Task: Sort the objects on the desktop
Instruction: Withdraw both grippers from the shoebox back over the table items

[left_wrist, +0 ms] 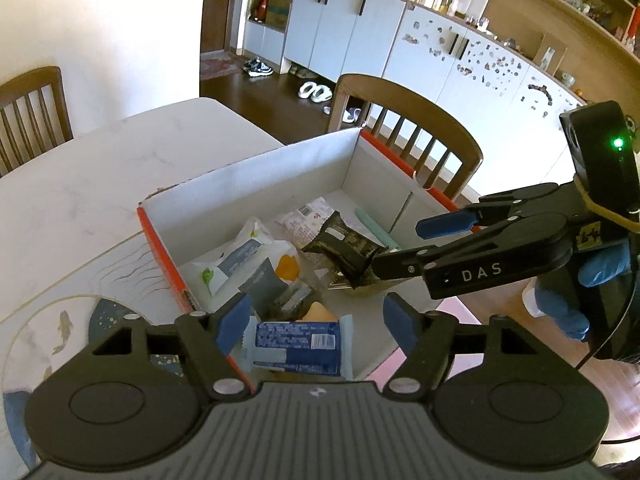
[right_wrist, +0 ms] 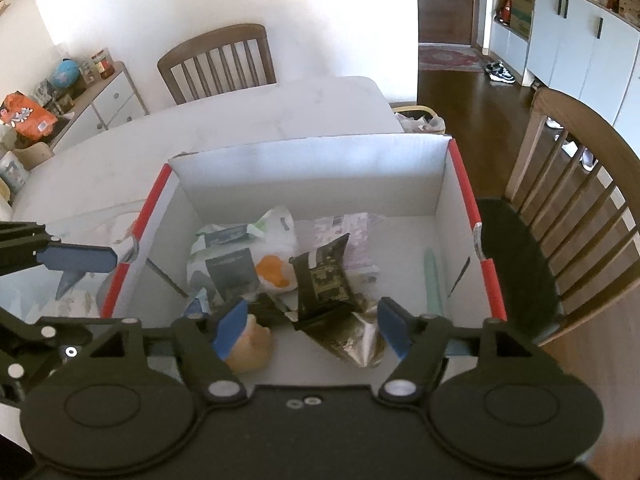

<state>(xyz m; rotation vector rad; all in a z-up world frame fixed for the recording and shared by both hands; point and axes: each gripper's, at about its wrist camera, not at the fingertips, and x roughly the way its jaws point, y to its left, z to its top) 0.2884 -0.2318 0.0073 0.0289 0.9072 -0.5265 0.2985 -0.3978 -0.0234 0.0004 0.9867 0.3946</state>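
Observation:
A white cardboard box with red edges (left_wrist: 256, 176) (right_wrist: 312, 172) stands on the table and holds several snack packets. My left gripper (left_wrist: 316, 322) is open above the box's near end, over a blue packet (left_wrist: 298, 346) that lies between its fingers. My right gripper (right_wrist: 312, 326) is open and empty over the box, just above a black packet (right_wrist: 324, 280) (left_wrist: 344, 246). In the left wrist view the right gripper (left_wrist: 404, 246) comes in from the right. A white packet with an orange spot (right_wrist: 256, 256) (left_wrist: 256, 256) and a pale green stick (right_wrist: 434, 284) also lie inside.
The white table (left_wrist: 100, 184) has a fish-patterned mat (left_wrist: 60, 328) at the left. Wooden chairs (left_wrist: 416, 128) (right_wrist: 216, 64) stand at the table's sides. White cabinets (left_wrist: 360, 28) line the far wall. A side cabinet with clutter (right_wrist: 80, 92) stands at the left.

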